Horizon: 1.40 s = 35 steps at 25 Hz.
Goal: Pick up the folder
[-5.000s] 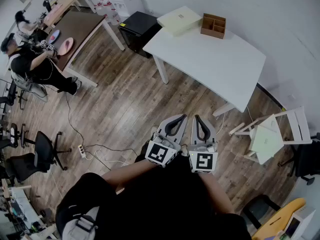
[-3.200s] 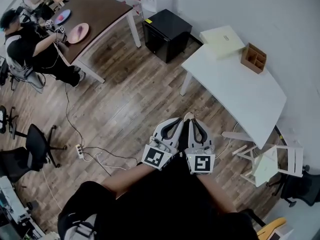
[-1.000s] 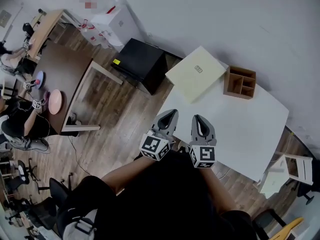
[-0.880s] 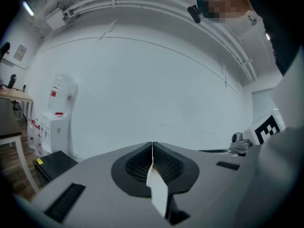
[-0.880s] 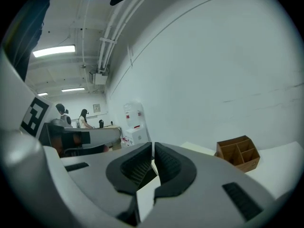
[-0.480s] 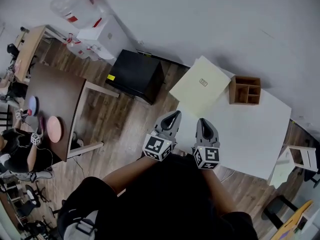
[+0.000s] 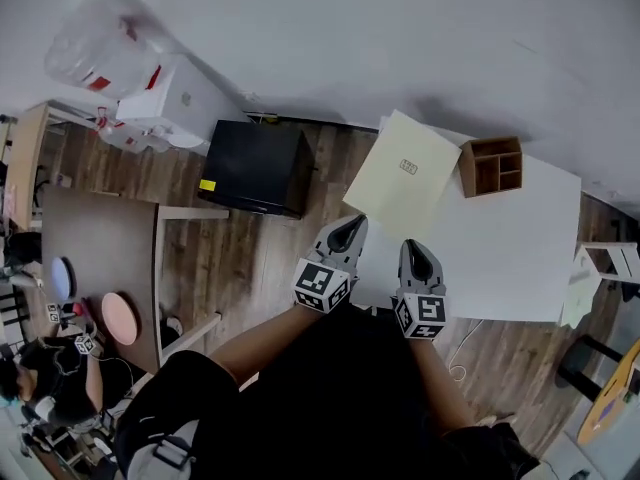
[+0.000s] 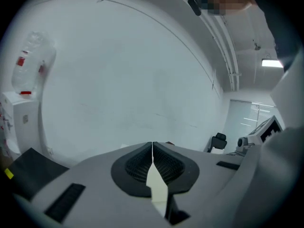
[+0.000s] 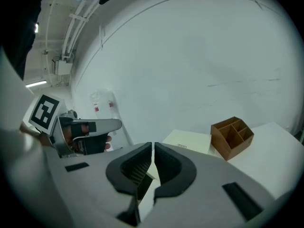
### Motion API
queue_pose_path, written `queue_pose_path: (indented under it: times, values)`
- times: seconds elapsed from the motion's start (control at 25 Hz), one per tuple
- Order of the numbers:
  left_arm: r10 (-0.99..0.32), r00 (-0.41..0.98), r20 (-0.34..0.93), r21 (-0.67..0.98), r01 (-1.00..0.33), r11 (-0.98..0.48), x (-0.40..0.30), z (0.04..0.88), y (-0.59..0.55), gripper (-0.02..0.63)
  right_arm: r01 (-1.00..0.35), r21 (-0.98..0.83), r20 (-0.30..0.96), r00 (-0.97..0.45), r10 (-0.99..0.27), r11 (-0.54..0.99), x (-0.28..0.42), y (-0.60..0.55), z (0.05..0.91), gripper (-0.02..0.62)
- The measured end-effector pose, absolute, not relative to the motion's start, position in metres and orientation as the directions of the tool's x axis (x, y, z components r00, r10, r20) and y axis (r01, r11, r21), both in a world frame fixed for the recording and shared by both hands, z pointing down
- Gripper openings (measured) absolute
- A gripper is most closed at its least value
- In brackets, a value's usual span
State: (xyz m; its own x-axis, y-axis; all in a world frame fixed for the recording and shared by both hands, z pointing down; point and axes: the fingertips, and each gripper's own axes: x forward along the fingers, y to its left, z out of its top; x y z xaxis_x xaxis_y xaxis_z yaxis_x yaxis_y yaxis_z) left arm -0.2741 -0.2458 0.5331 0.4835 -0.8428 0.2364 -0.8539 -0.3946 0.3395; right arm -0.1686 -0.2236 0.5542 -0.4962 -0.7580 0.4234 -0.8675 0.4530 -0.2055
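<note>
The folder (image 7: 401,172) is a pale cream flat square with a small label, lying on the far left corner of the white table (image 7: 500,258) and jutting over its edge. The right gripper view shows the folder (image 9: 187,140) just beyond the jaws. My left gripper (image 7: 351,227) is shut with nothing in it, near the table's left edge, short of the folder. My right gripper (image 7: 415,251) is shut and empty too, over the table's near part. In the left gripper view the left gripper (image 8: 152,148) faces the white wall.
A brown wooden organiser (image 7: 491,166) with compartments stands on the table right of the folder. A black cabinet (image 7: 255,168) sits on the floor to the left, by a white water dispenser (image 7: 170,103). A dark table (image 7: 95,268) and a seated person (image 7: 55,378) are at far left.
The view has closed in on the white table. Both grippers, still shut, have moved forward toward the folder, which now lies just ahead of them.
</note>
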Motion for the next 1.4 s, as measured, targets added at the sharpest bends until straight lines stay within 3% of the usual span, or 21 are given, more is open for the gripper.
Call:
queue_pose_path:
  times: [0.36, 0.72, 0.96, 1.2, 1.4]
  values:
    - [-0.765, 0.557, 0.324, 0.352, -0.821, -0.449, -0.277, 0.584, -0.278, 0.017, -0.929, -0.263, 0.471, -0.359, -0.806, 0.260, -0.127, -0.245, 0.578, 0.037]
    - [-0.690, 0.590, 0.419, 0.339, -0.807, -0.484, -0.264, 0.623, -0.321, 0.020, -0.933, -0.315, 0.517, -0.324, -0.792, 0.175, -0.091, -0.290, 0.624, 0.038]
    - [-0.646, 0.579, 0.498, 0.344, -0.815, -0.466, -0.266, 0.660, -0.340, 0.133, -0.933, -0.347, 0.578, -0.293, -0.761, 0.096, -0.078, -0.306, 0.667, 0.052]
    - [-0.600, 0.569, 0.563, 0.358, -0.822, -0.443, -0.271, 0.705, -0.369, 0.195, -0.918, -0.395, 0.629, -0.303, -0.716, 0.042, -0.077, -0.323, 0.710, 0.172]
    - [-0.532, 0.599, 0.598, 0.333, -0.790, -0.515, -0.263, 0.727, -0.390, 0.238, -0.920, -0.380, 0.670, -0.346, -0.657, 0.097, -0.085, -0.338, 0.740, 0.268]
